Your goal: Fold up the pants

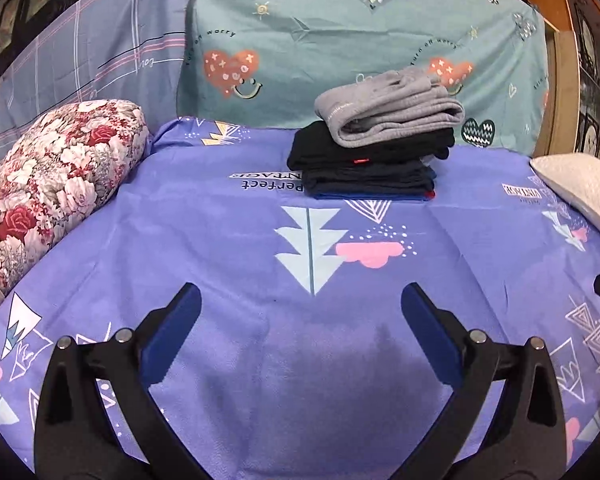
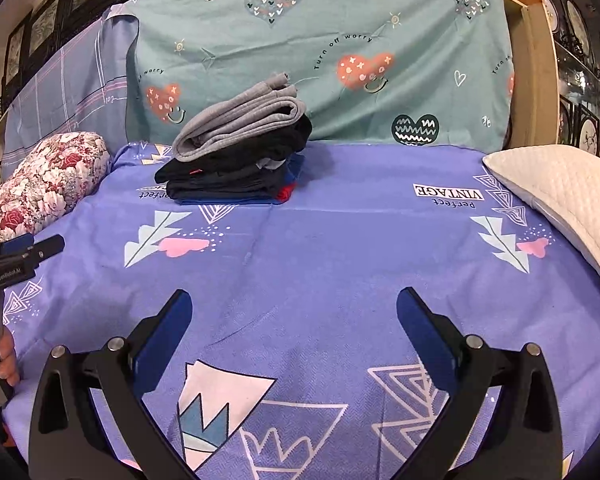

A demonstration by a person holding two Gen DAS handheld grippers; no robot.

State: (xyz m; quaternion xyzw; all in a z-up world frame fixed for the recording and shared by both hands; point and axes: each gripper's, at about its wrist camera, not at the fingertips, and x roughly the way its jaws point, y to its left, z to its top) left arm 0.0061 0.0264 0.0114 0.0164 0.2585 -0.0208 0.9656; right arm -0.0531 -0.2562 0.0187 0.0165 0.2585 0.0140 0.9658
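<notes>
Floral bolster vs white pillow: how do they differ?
Pattern: the floral bolster is printed with red and pink roses; the white pillow is plain with a quilted texture.
Shape: the bolster looks rounded, roll-like; the pillow looks flatter.
Place: in both views the bolster lies at the left edge of the purple sheet, the pillow at the right edge.
Shared: both rest on the sheet, apart from the folded stack.

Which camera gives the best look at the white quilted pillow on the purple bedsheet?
The right wrist view. There the white quilted pillow shows most of its textured top, lying along the right side of the purple bedsheet. In the left wrist view the pillow is only a strip cut by the frame's edge.
</notes>
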